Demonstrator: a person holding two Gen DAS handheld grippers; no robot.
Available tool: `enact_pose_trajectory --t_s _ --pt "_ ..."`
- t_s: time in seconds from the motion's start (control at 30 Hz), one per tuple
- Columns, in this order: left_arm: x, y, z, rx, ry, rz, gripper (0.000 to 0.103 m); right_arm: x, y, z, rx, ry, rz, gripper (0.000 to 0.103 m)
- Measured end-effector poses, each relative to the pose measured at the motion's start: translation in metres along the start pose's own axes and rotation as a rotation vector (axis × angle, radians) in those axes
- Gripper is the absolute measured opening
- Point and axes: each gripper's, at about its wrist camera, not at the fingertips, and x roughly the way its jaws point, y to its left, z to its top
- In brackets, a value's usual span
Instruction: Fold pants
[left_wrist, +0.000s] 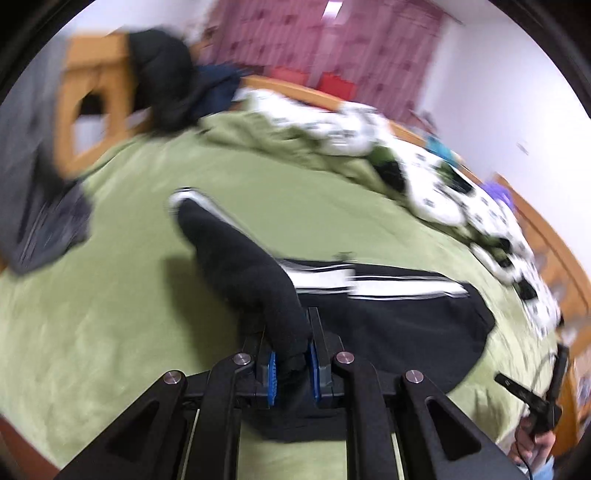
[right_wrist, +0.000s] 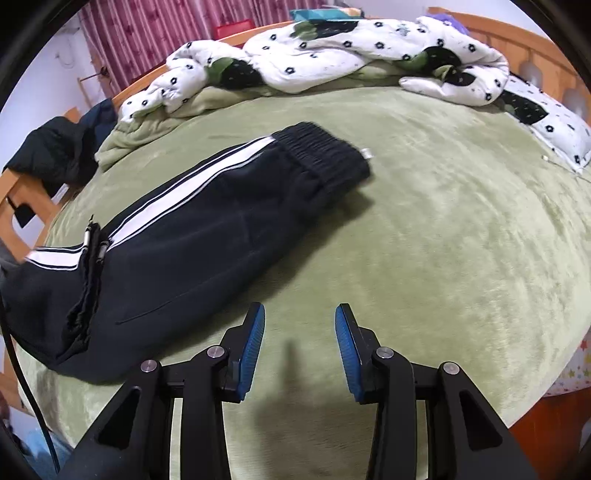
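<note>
Ahead of the right gripper (right_wrist: 300, 347), along the far edge of the green blanket (right_wrist: 424, 229), a white quilt (right_wrist: 332, 55) with black flower prints lies bunched up in a long heap against the wooden bed frame (right_wrist: 517, 40). To its far left a dark jacket (right_wrist: 55, 151) hangs over the frame's corner, and pink curtains (right_wrist: 166, 33) hang behind. A black cable (right_wrist: 22, 369) runs down the left edge of this view. Nothing lies between this gripper's fingers and the blanket in front of it.

In the left wrist view, which is blurred, a grey garment (left_wrist: 40, 206) sits far to the left of the left gripper (left_wrist: 291, 365) on the blanket, and the quilt runs along the far right.

The pants (right_wrist: 192, 229) are black with white stripes down the side. They lie on the blanket ahead and to the left of the right gripper, with the ribbed elastic waistband (right_wrist: 325, 158) at the far end. The near-left part is doubled over, with two drawstring tips (right_wrist: 94, 243) showing at the fold.

The left gripper is clenched on a bunch of the black fabric, and a pant leg (left_wrist: 229, 251) rises away from it, off the blanket, toward a white-edged end. The right gripper is released, its blue pads (right_wrist: 253, 350) spread wide apart, just beside the pants' near edge and not touching them.
</note>
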Motion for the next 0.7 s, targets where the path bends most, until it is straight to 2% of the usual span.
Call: enact_pose_trajectory --t_s 0.17,0.27,0.33,0.4,0.47,0.53,0.6,0.7 --pt "0.035 -0.093 -0.012 0.112 0.056 -0.149 0.012 -0.008 -0.013 0.002 0.032 -0.023 0.003 0.040" --pt "0.075 -0.142 -0.034 0.151 0.131 -0.205 0.012 -0.012 -0.023 0.007 0.059 -0.060 -0.036 0.040" --pt "0.105 -0.163 -0.051 0.143 0.187 -0.243 0.012 -0.013 -0.028 0.010 0.088 -0.064 -0.024 0.040" --pt "0.125 -0.176 -0.065 0.124 0.230 -0.277 0.012 -0.013 -0.033 0.012 0.122 -0.057 0.011 0.040" --pt "0.143 -0.187 -0.078 0.115 0.276 -0.277 0.012 -0.012 -0.035 0.014 0.144 -0.051 0.045 0.040" --pt "0.138 -0.190 -0.084 0.142 0.261 -0.273 0.014 -0.010 -0.030 0.015 0.138 -0.048 0.058 0.040" --pt "0.126 -0.185 -0.083 0.170 0.251 -0.308 0.021 -0.007 -0.025 0.015 0.124 -0.042 0.085 0.042" --pt "0.100 -0.166 -0.075 0.177 0.260 -0.402 0.035 0.001 -0.013 0.015 0.116 -0.021 0.168 0.046"
